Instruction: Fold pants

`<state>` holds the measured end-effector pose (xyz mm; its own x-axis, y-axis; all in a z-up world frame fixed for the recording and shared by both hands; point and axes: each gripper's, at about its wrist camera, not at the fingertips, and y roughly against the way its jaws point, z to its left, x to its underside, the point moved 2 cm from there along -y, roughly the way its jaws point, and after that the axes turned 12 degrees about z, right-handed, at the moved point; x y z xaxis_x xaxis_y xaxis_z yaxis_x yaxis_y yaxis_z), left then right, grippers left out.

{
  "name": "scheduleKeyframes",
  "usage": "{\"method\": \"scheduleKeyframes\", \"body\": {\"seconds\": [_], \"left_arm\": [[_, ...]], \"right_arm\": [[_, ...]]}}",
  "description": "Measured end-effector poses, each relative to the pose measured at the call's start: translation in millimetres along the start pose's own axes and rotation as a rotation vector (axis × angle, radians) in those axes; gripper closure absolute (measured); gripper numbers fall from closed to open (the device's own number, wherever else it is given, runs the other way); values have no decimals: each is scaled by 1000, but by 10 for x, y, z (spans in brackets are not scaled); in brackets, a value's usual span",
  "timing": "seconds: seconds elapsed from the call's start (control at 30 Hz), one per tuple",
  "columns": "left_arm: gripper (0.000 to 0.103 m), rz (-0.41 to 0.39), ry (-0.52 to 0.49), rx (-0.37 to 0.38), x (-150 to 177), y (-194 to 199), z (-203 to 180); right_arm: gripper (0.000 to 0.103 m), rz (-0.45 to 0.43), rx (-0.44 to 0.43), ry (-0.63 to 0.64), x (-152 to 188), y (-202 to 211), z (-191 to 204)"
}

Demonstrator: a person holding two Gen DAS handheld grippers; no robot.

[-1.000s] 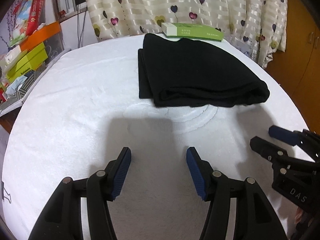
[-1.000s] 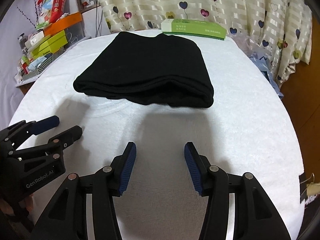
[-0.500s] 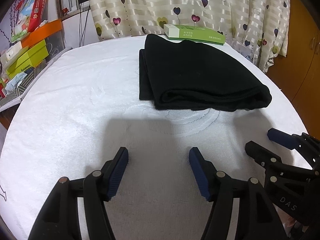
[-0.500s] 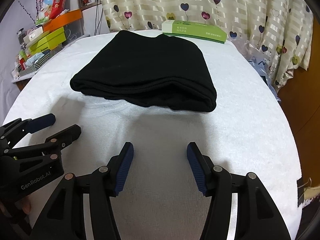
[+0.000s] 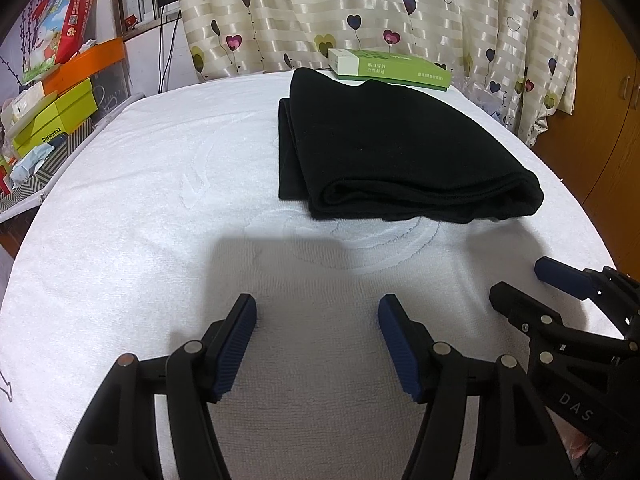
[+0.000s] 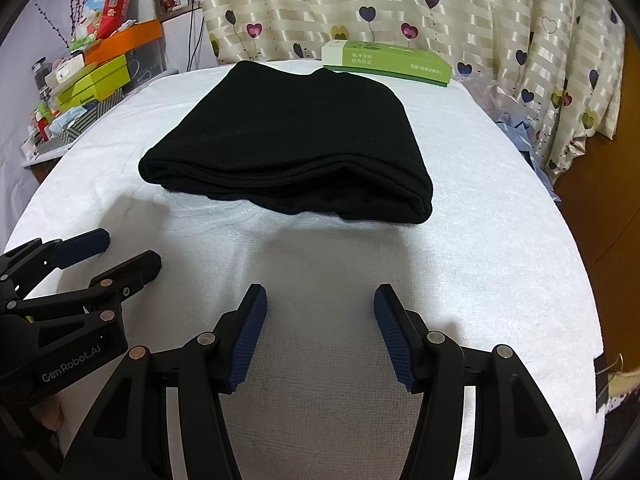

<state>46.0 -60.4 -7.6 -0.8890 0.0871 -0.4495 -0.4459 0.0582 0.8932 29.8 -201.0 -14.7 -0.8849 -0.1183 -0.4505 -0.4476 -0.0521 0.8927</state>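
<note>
Black pants (image 5: 396,148) (image 6: 296,140) lie folded into a thick rectangle on the white towel-covered table (image 5: 140,200) (image 6: 480,240), toward its far side. My left gripper (image 5: 317,312) stands open over bare towel, well short of the pants' near edge, nothing between its blue pads. My right gripper (image 6: 320,300) is open too, empty, just in front of the folded stack. Each gripper shows in the other's view: the right one (image 5: 524,280) at the lower right, the left one (image 6: 120,252) at the lower left.
A green and white box (image 5: 388,70) (image 6: 386,60) lies at the table's far edge behind the pants. Heart-patterned curtains (image 5: 360,8) hang behind. Stacked colourful boxes (image 5: 52,92) crowd the left side. A wooden cabinet (image 5: 600,120) stands at the right.
Both grippers' jaws have spread a little wider. The pants have not moved, and both hands stay nearly where they were.
</note>
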Motion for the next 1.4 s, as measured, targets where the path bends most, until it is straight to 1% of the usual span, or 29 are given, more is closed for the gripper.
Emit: {"method": "scheduleKeyframes", "body": {"seconds": [1.4], "left_arm": [[36,0,0,0,4,1,3]], "right_arm": [[46,-1,4,-5,-8,-11,-39]]}}
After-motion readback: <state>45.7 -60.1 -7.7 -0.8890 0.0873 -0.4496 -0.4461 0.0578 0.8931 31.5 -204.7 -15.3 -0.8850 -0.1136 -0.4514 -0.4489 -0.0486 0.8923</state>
